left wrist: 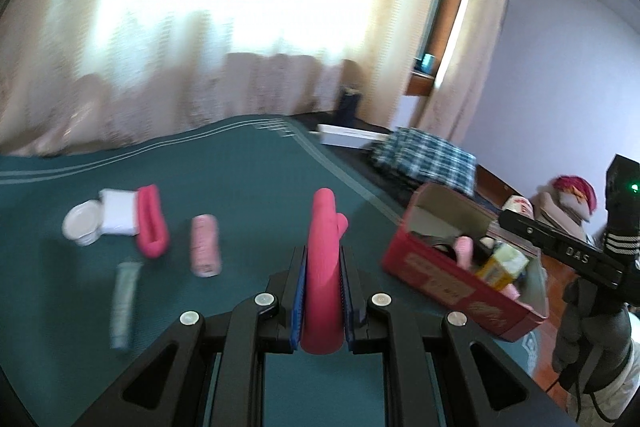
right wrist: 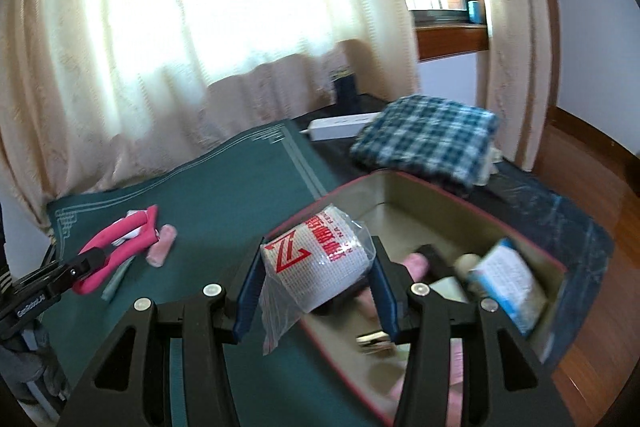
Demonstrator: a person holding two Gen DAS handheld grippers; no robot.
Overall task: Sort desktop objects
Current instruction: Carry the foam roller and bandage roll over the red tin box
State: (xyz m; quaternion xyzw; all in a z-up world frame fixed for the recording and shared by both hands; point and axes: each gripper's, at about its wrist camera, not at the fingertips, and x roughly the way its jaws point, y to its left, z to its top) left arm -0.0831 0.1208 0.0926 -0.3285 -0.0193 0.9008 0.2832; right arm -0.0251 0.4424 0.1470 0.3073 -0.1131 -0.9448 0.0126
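Right wrist view shows the right tool (right wrist: 316,283) clamped on a white gauze roll (right wrist: 316,267) with red lettering, wrapped in a clear plastic bag whose loose tail hangs toward the lower centre of the frame; the roll sits over the near left rim of the open red box (right wrist: 520,223), which fills the lower right of that frame and already holds a blue-and-white carton (right wrist: 508,279) and other small items that are too blurred to name. Left wrist view shows the left tool (left wrist: 322,291) closed narrow on a pink sleeve-like item (left wrist: 323,267), held upright above the green desk mat (left wrist: 240,163), with the red box (left wrist: 452,287) at right centre. Left on the desk, in the left half of that view, are a second pink sleeve (left wrist: 151,223), a pale pink roll (left wrist: 205,245), a white cup (left wrist: 82,223), a white pad (left wrist: 117,217) and a greenish tube (left wrist: 125,301). To do the drop well, I judge the right tool should travel further over the box's bare floor at upper right before the jaws part, low enough that the bag tail does not snag the rim, and clear of the carton. The left tool would do best to wait until the box mouth is free, since both tools crowding it risks a knock
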